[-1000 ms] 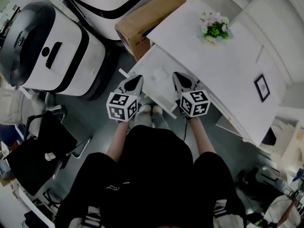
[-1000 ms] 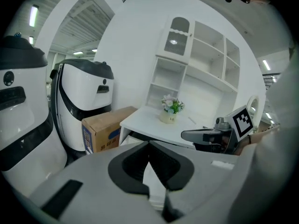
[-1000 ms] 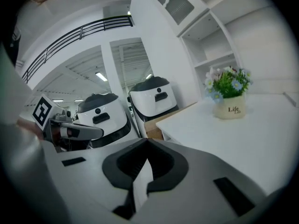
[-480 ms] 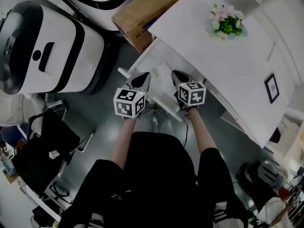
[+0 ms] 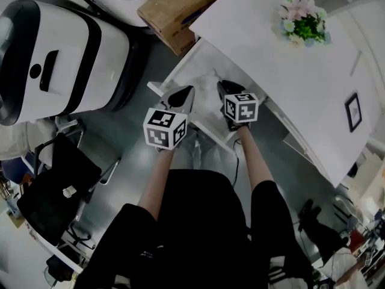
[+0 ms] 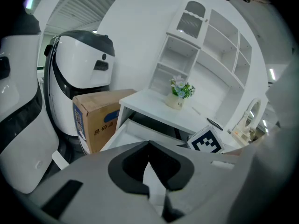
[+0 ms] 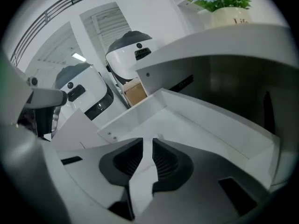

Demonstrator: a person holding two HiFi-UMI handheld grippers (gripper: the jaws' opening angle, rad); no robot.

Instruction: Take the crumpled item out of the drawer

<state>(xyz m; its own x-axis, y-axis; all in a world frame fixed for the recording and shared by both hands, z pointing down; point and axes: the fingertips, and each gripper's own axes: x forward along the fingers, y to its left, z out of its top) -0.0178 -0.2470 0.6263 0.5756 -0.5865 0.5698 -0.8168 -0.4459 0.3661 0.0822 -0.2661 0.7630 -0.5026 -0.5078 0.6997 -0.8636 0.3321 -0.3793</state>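
crumpled item (image 5: pixel 209 80) in drawer (image 5: pixel 183 71); long axis/dir. unclear

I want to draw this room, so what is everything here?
Desk: one, white, right side.
Drawer: one, white, pulled open under desk.
Flower pot: one, pink and green, on desk.
Picture frame: one, black, on desk.
Cardboard box: one, brown, beside desk.
Machines: two, white and black, left.
Chair: one, black, lower left.
Left tool: one, grey, jaws together, at drawer front.
Right tool: one, grey, jaws opening, nothing gripped, in drawer.
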